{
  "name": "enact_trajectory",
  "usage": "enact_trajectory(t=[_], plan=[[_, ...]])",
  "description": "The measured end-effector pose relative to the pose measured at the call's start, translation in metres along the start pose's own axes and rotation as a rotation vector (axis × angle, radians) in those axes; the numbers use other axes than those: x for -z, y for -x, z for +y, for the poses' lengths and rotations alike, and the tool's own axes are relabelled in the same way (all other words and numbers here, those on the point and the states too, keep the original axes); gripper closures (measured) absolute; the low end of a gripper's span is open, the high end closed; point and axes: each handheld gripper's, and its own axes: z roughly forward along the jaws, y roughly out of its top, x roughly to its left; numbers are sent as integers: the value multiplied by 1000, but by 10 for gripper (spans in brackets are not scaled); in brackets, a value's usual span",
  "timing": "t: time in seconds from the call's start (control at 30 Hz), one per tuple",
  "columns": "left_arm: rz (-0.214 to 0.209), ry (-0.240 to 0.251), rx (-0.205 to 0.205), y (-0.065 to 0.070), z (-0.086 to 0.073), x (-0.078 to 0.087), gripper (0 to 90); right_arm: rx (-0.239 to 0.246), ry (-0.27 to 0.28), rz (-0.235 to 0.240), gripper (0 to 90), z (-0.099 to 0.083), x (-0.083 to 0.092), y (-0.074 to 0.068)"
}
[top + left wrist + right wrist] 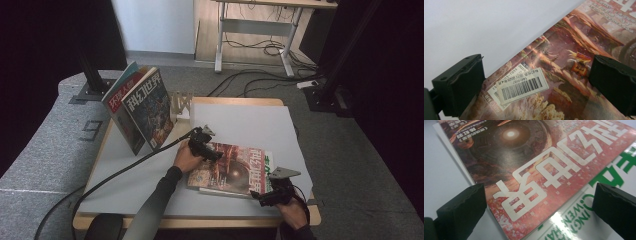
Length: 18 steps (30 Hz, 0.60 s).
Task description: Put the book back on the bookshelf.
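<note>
Red glossy sci-fi magazine w/ big white characters on its cover (pixel 231 167) lies flat on the pale grey mat (pixel 235 120) covering the wooden table (pixel 200 222), toward the near-right part. It sits on top of a second magazine, white cover w/ green lettering (pixel 268 165), which sticks out along its right edge and under the near side.

Left gripper (pixel 216 154) is at the red magazine's far-left corner, over the cover. Its own view: jaws wide apart, nothing between them; one sits over the mat edge, the other over the cover art, w/ the white barcode sticker (pixel 522 86) in the gap between. Can't tell if the tips touch the paper.

Right gripper (pixel 261 197) is at the near-right corner of the stack. Jaws also spread wide, holding nothing; the red cover's title corner (pixel 536 182) and the green-lettered cover (pixel 604 182) lie between them.

Far-left on the mat: two more magazines (pixel 142 107) stand upright & lean, beside a light wooden slotted rack (pixel 181 104).
</note>
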Motion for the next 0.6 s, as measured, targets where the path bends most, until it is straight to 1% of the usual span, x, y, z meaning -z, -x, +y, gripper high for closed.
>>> enact_trajectory(t=[0.07, 0.17, 0.4, 0.47, 0.6], plan=[[-6, 1, 15, -2, 0, -1, 4, -2, 0, -8, 0, 0, 0, 2], [-12, -3, 19, -3, 0, -1, 1, -6, 1, -17, 0, 0, 1, 4], [-15, -40, 4, 0, -2, 5, 0, -21, 1, -44, 0, -2, 3, 12], [-14, -36, 6, 2, -5, 7, 0, -23, 2, -51, 0, -2, 4, 14], [-18, -41, -2, 3, -11, 13, 0, -46, 4, -60, 0, -4, 5, 20]])
